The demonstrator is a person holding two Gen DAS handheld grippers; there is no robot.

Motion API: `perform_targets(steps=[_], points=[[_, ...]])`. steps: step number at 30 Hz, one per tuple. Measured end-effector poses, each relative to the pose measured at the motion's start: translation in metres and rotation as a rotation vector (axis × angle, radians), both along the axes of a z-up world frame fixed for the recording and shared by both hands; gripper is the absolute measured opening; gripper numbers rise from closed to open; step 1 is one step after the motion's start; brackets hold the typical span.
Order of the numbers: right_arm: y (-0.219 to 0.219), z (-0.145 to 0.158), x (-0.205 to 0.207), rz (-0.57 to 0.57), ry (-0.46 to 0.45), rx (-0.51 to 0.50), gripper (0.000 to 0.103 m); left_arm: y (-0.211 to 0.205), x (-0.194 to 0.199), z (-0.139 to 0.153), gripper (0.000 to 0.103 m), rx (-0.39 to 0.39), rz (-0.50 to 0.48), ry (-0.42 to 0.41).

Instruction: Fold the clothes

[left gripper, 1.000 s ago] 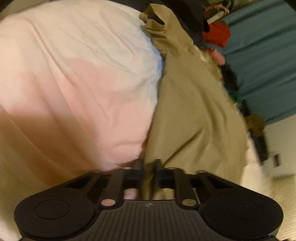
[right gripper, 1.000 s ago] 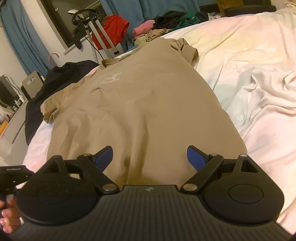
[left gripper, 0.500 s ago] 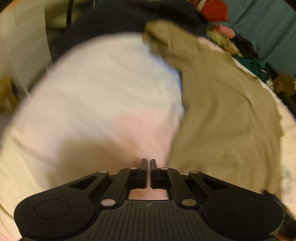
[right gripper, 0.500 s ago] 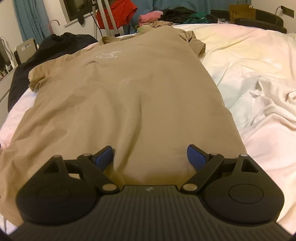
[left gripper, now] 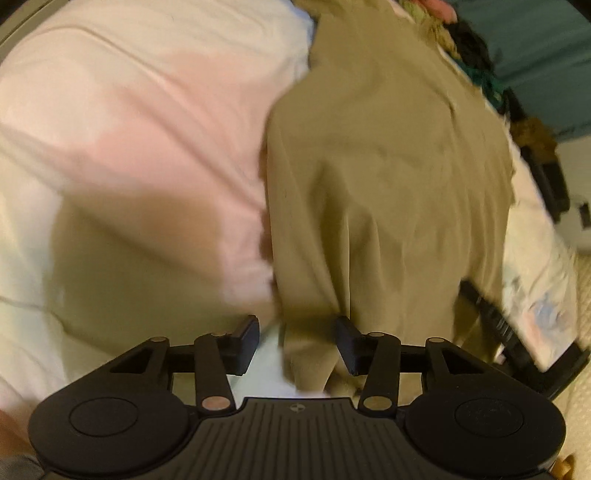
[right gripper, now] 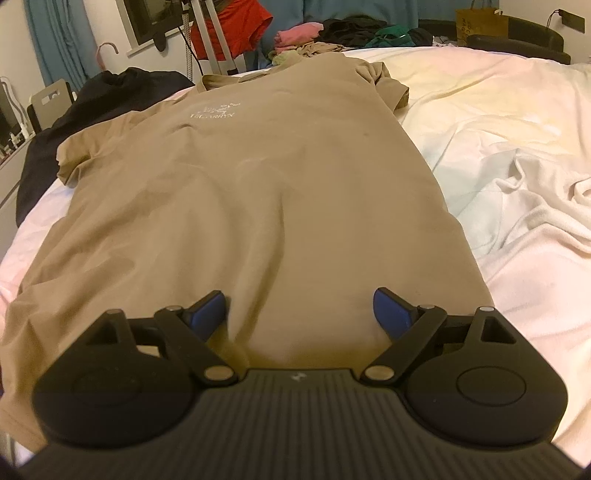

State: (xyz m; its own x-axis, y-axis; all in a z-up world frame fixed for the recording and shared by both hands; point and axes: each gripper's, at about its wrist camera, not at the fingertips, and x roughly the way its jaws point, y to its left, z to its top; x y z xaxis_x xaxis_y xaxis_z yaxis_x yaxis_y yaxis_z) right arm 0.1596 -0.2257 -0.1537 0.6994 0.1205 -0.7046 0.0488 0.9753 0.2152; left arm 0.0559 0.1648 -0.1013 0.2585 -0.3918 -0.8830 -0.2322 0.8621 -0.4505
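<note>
Since the frame a second back, the left gripper (left gripper: pixel 297 345) has let go of the shirt edge it was pinching; its jaws are now opening, with a loose fold of cloth lying between them but not pressed by either pad. The left wrist view is also swinging, blurred, so that more of the shirt is filling its right half than before. The right gripper (right gripper: pixel 300 314) is keeping to the same spot, jaws spread wide as before, gripping nothing.

One tan T-shirt (right gripper: pixel 251 206) is lying front-up and spread flat on the bed sheet (right gripper: pixel 498 155), collar at the far end, hem nearest the grippers. Two short sleeves are showing: the left one spread out, the right one bunched. One small white logo (right gripper: pixel 218 110) is sitting on the chest. The right gripper's two blue pads (right gripper: pixel 388 314) are hovering over the hem, cloth beneath them, contact unclear.

Beyond the collar, one dark garment (right gripper: pixel 92 110) is draping off the bed's left edge. One red garment (right gripper: pixel 236 26) is hanging behind it, beside a heap of other clothes (right gripper: pixel 332 33), count unclear.
</note>
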Motion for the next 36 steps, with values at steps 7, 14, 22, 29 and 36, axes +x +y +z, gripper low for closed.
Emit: perform_targets(steps=[7, 14, 22, 29, 36], points=[[0.002, 0.0, -0.001, 0.006, -0.002, -0.008, 0.089, -0.009, -0.008, 0.01, 0.006, 0.084, -0.048, -0.029], [0.004, 0.001, -0.001, 0.005, -0.002, -0.013, 0.088, 0.012, -0.026, 0.065, 0.0, 0.241, -0.117, -0.043], [0.005, 0.013, -0.008, -0.007, -0.049, -0.035, 0.088, -0.017, -0.038, 0.079, 0.018, 0.411, -0.156, -0.172], [-0.003, 0.052, -0.027, -0.028, -0.228, -0.027, 0.088, -0.059, -0.043, 0.127, 0.071, 0.533, -0.212, -0.467], [-0.016, 0.087, -0.044, -0.044, -0.408, -0.024, 0.088, -0.124, -0.012, 0.141, 0.099, 0.486, -0.215, -0.758]])
